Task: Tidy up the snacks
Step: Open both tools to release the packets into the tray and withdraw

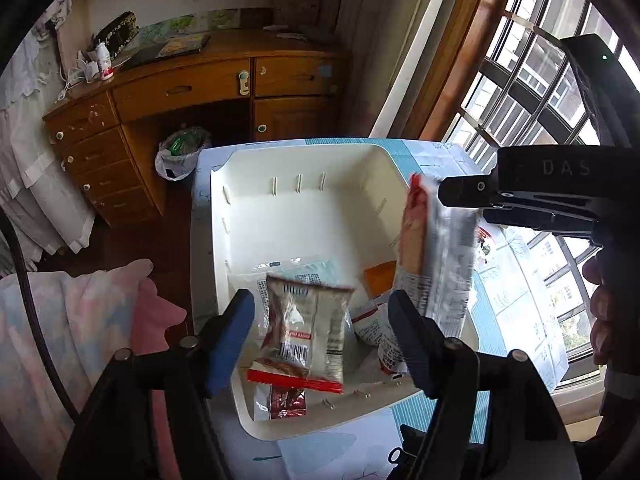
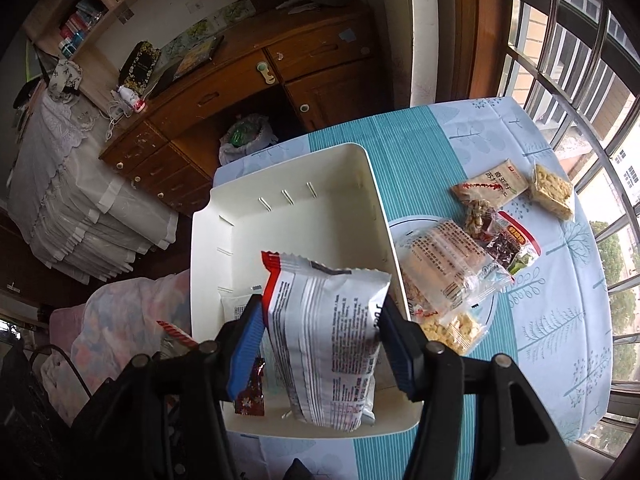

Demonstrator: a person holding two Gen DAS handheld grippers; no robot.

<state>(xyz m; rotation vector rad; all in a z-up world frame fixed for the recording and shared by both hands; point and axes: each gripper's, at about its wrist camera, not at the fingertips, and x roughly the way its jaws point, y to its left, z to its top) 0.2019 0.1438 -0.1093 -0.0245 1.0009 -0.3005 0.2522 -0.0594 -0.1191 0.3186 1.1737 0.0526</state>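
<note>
A white plastic bin [image 1: 304, 216] stands on the blue tablecloth and holds several snack packets. My left gripper [image 1: 322, 340] hangs open over the bin's near end. A small brown and silver packet [image 1: 308, 336] with a red edge lies loose between its blue fingers [image 1: 234, 336], touching neither. My right gripper [image 2: 322, 340] is shut on a white packet [image 2: 328, 344] with a red end and holds it upright over the bin [image 2: 280, 220]. The left wrist view shows this right gripper [image 1: 452, 204] at the right with the white packet [image 1: 440, 256] hanging from it.
Right of the bin a plate [image 2: 400, 226] carries several wrapped snacks. A brown packet [image 2: 488, 188] and a puffed rice bar [image 2: 552, 192] lie on the cloth beyond it. A wooden desk [image 2: 240, 92], a rubbish bag [image 2: 244, 140] and a pink blanket [image 1: 80, 320] lie past the table's edge.
</note>
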